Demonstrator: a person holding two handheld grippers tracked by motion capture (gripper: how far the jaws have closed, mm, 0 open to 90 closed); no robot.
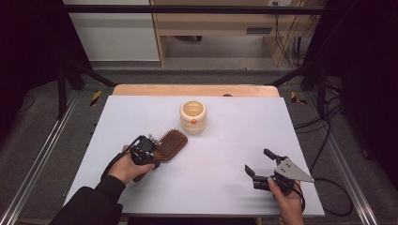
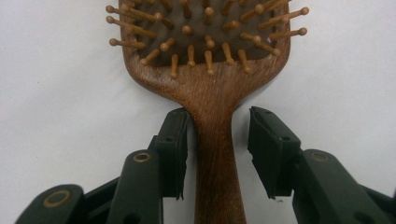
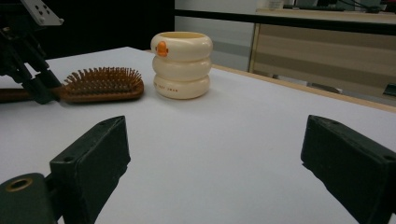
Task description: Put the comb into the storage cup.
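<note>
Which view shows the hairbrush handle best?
Left gripper view: the wooden hairbrush handle runs up between the left gripper's open jaws, grain sharp. In the high view the hand covers most of it; the right gripper view shows its brown end, blurred.

The left gripper (image 1: 149, 146) is black throughout, its body compact and studded with small fittings; a black cable trails back from it along the person's black sleeve (image 1: 89, 206). In the left gripper view its fingers (image 2: 173, 151) are flat dark rectangular pads, each with a small screw hole in its face, mounted on rounded arms behind them with brass-coloured pivot rings. The right gripper (image 1: 259, 168) is black too — behind its fingers sits a grey three-cornered plate dotted with small holes; a black cable loops away behind the hand (image 1: 287, 199). In the right gripper view its pads (image 3: 93, 161) are thick, blunt, matte blocks; a brass ring marks the arm behind one.
</note>
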